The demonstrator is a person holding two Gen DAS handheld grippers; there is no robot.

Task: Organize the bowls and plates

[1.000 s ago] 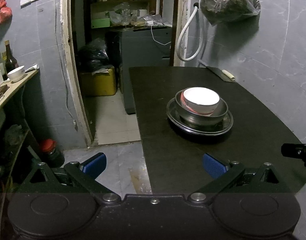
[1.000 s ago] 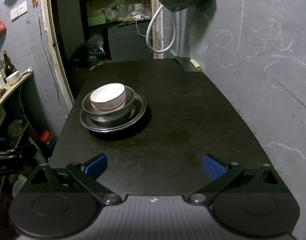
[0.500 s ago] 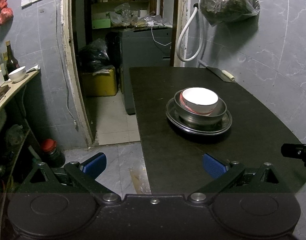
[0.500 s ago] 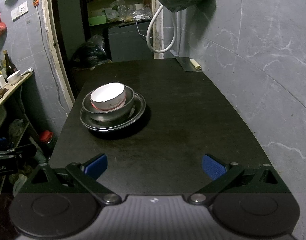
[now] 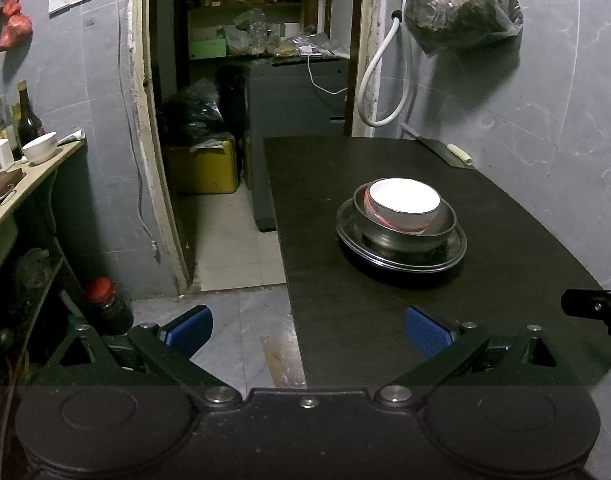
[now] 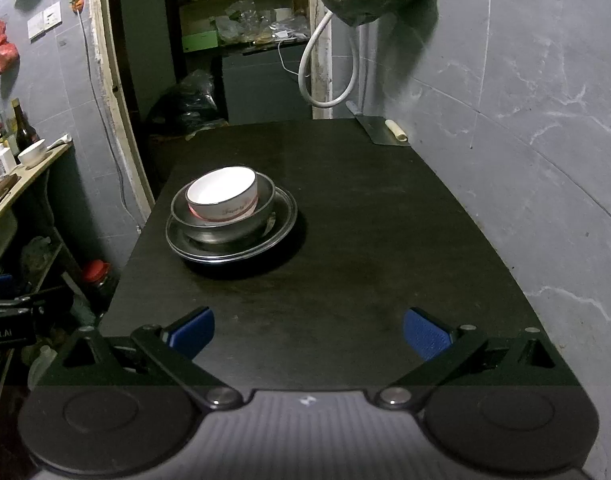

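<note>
Crockery is sitting stacked on the desk (image 6: 345, 184) — white bowl (image 6: 223, 196) inside steel bowl (image 6: 225, 228), on steel plate (image 6: 281, 216); left gripper (image 5: 307, 330) and right gripper (image 6: 309, 330) are hovering near, jaws wide apart, gripping nothing.

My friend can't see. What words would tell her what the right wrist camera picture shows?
A white bowl sits inside a metal bowl on a metal plate, stacked on a dark table. The right gripper is open and empty at the near edge. A cleaver lies at the far end.
</note>
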